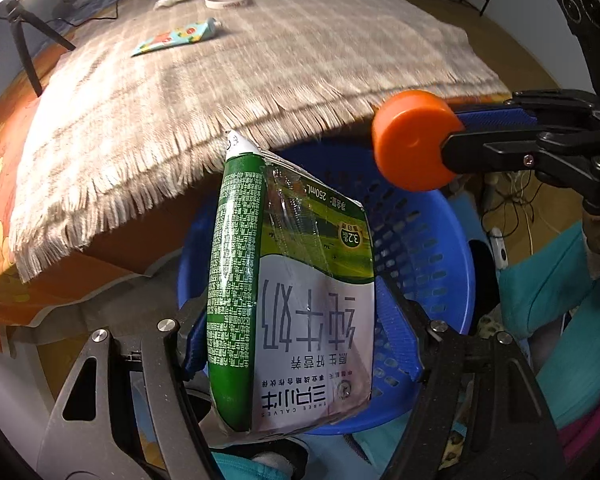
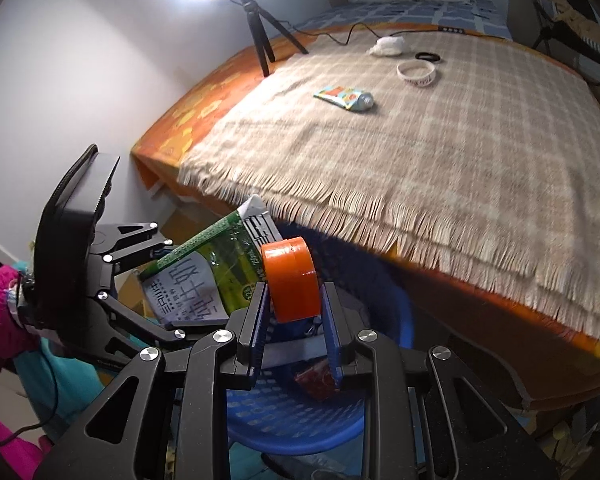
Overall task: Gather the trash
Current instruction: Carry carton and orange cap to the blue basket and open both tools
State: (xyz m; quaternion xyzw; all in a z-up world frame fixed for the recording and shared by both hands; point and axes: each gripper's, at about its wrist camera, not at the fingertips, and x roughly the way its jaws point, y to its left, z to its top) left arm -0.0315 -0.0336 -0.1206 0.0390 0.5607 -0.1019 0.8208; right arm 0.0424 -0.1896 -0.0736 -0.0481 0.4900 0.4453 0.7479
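Note:
My left gripper (image 1: 296, 344) is shut on a green and white milk carton (image 1: 296, 300) and holds it above the blue perforated basket (image 1: 432, 248). The carton also shows in the right wrist view (image 2: 204, 276). My right gripper (image 2: 294, 312) is shut on an orange bottle cap (image 2: 292, 280), also above the blue basket (image 2: 292, 416). In the left wrist view the cap (image 1: 416, 140) hangs at the basket's far rim. A red wrapper (image 2: 316, 380) lies in the basket. A colourful tube (image 2: 346, 97), a white crumpled tissue (image 2: 388, 46) and a white ring (image 2: 418, 72) lie on the table.
A beige checked cloth with fringe (image 2: 420, 152) covers an orange table (image 2: 172, 120). A ring light on a black tripod (image 2: 260, 36) stands at its far left edge. A black band (image 2: 428, 57) lies near the ring. Teal fabric (image 1: 548, 292) lies right of the basket.

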